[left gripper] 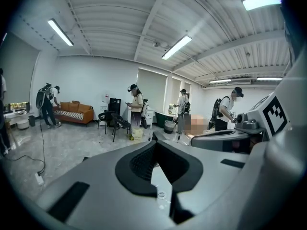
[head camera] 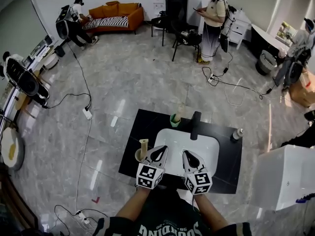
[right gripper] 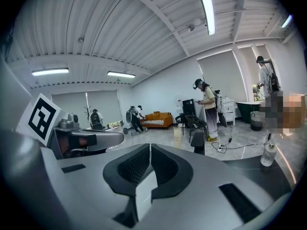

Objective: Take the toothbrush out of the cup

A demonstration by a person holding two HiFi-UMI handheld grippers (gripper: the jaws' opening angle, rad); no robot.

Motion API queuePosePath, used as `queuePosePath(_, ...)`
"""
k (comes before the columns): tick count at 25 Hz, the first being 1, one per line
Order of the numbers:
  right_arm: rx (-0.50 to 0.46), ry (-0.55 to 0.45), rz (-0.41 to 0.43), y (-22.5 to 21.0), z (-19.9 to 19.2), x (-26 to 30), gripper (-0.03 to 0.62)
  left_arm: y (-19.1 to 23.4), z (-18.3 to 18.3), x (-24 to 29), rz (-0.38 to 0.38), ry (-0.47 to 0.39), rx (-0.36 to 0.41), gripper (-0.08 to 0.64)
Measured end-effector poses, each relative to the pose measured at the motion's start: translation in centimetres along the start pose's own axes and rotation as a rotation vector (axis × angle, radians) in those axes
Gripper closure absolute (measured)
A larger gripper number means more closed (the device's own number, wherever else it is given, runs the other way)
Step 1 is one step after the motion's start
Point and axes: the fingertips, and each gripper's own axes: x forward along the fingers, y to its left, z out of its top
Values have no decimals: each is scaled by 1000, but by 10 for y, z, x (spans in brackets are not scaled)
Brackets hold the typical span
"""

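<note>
A green cup (head camera: 175, 120) stands at the far rim of the white sink (head camera: 170, 137), just left of the black faucet (head camera: 196, 125). A pale toothbrush (head camera: 180, 111) sticks up out of it. My left gripper (head camera: 162, 150) and right gripper (head camera: 186, 154) hover side by side over the sink's near edge, well short of the cup. Both point toward it. In the left gripper view the jaws (left gripper: 154, 143) meet at their tips with nothing between them. In the right gripper view the jaws (right gripper: 150, 145) are pressed together and empty.
The sink sits in a black counter (head camera: 142, 122). A beige cylinder (head camera: 143, 148) stands left of my left gripper, and a small bottle (head camera: 236, 134) at the counter's right. A white cabinet (head camera: 285, 176) is at the right. Cables lie on the floor and several people stand about.
</note>
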Motion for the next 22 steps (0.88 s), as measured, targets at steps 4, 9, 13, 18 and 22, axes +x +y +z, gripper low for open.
queuePosePath(4,-8,3,-24,-7,6,14,551,12,6,14,-16,-3,-3,551)
queuePosePath(9,-11,-15,-72,-13,12,29,551,24,12,27,-58,-5,1,549)
queuePosePath(13,-16,-26,-115,-16,19,46,549,33,20,34,-99,-8,14,550)
queuePosePath(18,-17,-11,-129,-20,26,72,547,43,28,42,-129,-8,17,551)
queuePosePath(22,-17,-14,-146,-25,28,94,478,54,31,45,-140,-8,12,550)
